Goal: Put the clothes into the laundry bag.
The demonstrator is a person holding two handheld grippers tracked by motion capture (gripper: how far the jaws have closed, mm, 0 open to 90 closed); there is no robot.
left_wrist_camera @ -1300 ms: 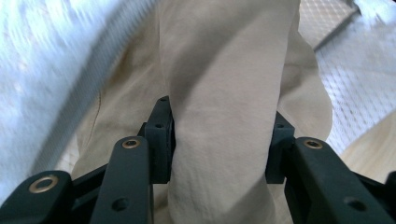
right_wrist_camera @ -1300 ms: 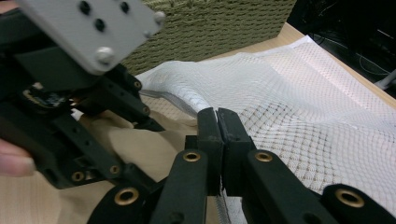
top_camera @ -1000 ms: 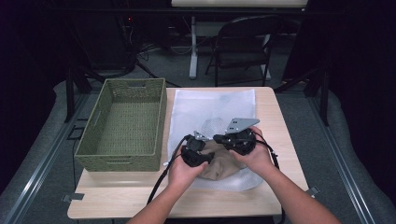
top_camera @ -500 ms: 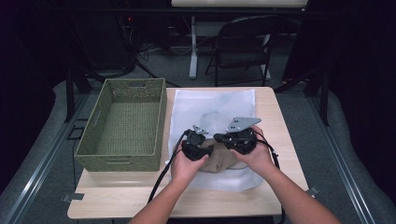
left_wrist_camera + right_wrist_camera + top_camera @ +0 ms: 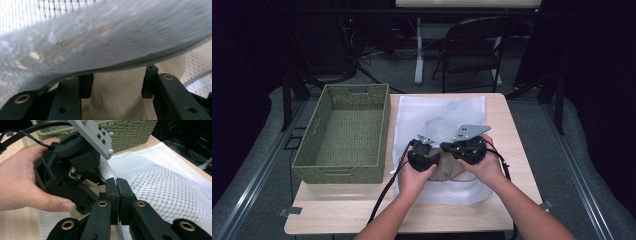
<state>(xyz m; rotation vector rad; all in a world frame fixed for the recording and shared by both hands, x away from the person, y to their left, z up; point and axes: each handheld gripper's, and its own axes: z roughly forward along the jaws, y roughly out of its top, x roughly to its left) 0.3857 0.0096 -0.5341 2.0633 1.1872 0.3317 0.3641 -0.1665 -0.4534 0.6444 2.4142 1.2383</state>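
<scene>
A white mesh bag (image 5: 437, 107) lies flat on the table, its near edge lifted between my two grippers. A tan cloth (image 5: 449, 172) sits bunched at that edge, under the hands. My left gripper (image 5: 432, 152) is shut on a roll of the tan cloth (image 5: 117, 100), and the bag's mesh (image 5: 100, 37) arches over its jaws (image 5: 117, 80). My right gripper (image 5: 452, 147) is shut on the rim of the mesh bag (image 5: 162, 175), jaws pressed together (image 5: 116, 187), right beside the left gripper's body (image 5: 67, 177).
A green woven basket (image 5: 312, 170) stands at the table's left, close to the bag; its wall (image 5: 130, 132) rises behind the left gripper. Bare tabletop (image 5: 512, 130) runs along the right. A folding chair (image 5: 472, 50) stands beyond the far edge.
Both hands have stayed close together at the bag's near edge. Slightly less of the tan cloth shows in front of the hands than a second ago.
</scene>
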